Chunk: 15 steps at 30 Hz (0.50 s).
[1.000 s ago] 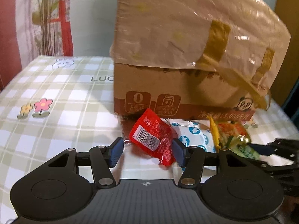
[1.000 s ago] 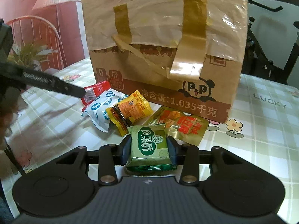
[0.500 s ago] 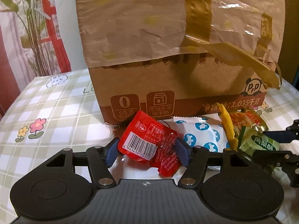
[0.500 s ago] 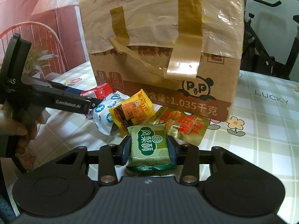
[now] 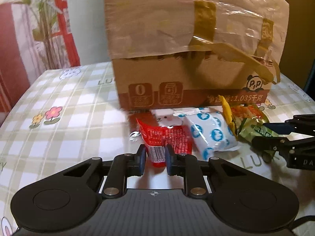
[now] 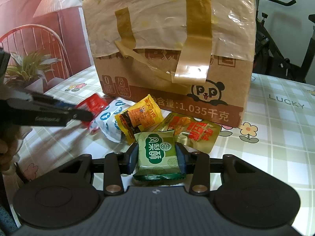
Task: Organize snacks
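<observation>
My left gripper (image 5: 155, 157) is shut on the barcode end of a red snack packet (image 5: 167, 137), which stands up between the blue pads. Beside it lie a white packet with blue dots (image 5: 211, 135) and a yellow packet (image 5: 226, 112). My right gripper (image 6: 156, 158) is shut on a green snack packet (image 6: 157, 153), gripped by its sides. From the right wrist view the left gripper (image 6: 78, 114) reaches in from the left onto the red packet (image 6: 92, 103). A yellow packet (image 6: 138, 118) and a gold-and-red packet (image 6: 194, 135) lie in front of the cardboard box (image 6: 169, 55).
The big taped cardboard box (image 5: 193, 49) stands right behind the snack pile on a green checked tablecloth (image 5: 59, 118). A hand (image 6: 6, 143) holds the left gripper at the left edge. Chairs and a plant print are behind the table.
The left gripper's jaws have shut on the red packet, pinching its barcode end and tipping it upright. The right gripper has stayed still with the green packet.
</observation>
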Tool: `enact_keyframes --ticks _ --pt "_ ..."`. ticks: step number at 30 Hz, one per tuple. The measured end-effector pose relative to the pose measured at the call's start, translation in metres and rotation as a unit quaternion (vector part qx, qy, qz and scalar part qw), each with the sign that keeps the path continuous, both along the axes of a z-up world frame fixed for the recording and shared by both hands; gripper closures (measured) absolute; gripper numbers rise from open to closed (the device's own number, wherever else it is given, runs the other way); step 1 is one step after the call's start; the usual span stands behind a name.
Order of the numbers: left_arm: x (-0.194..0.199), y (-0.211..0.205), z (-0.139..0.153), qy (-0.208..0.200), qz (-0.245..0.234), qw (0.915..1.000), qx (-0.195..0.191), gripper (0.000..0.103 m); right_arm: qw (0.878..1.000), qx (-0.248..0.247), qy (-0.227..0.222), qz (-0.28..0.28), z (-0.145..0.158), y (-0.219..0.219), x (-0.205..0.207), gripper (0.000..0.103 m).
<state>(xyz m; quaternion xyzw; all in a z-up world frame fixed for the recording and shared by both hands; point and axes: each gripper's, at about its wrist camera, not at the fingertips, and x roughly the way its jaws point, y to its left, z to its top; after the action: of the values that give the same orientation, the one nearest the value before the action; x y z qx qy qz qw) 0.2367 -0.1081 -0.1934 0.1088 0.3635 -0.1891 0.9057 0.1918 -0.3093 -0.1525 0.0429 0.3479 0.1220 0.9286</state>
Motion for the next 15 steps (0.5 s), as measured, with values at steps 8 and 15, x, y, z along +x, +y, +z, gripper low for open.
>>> enact_keyframes --ticks 8,15 --pt "0.007 0.02 0.0 -0.001 0.057 0.9983 0.013 0.068 1.0 0.001 0.0 -0.001 0.0 0.0 0.0 0.06" --pt "0.009 0.027 0.012 -0.023 0.07 0.9964 -0.042 0.045 1.0 0.001 0.0 -0.001 0.0 0.0 0.0 0.06"
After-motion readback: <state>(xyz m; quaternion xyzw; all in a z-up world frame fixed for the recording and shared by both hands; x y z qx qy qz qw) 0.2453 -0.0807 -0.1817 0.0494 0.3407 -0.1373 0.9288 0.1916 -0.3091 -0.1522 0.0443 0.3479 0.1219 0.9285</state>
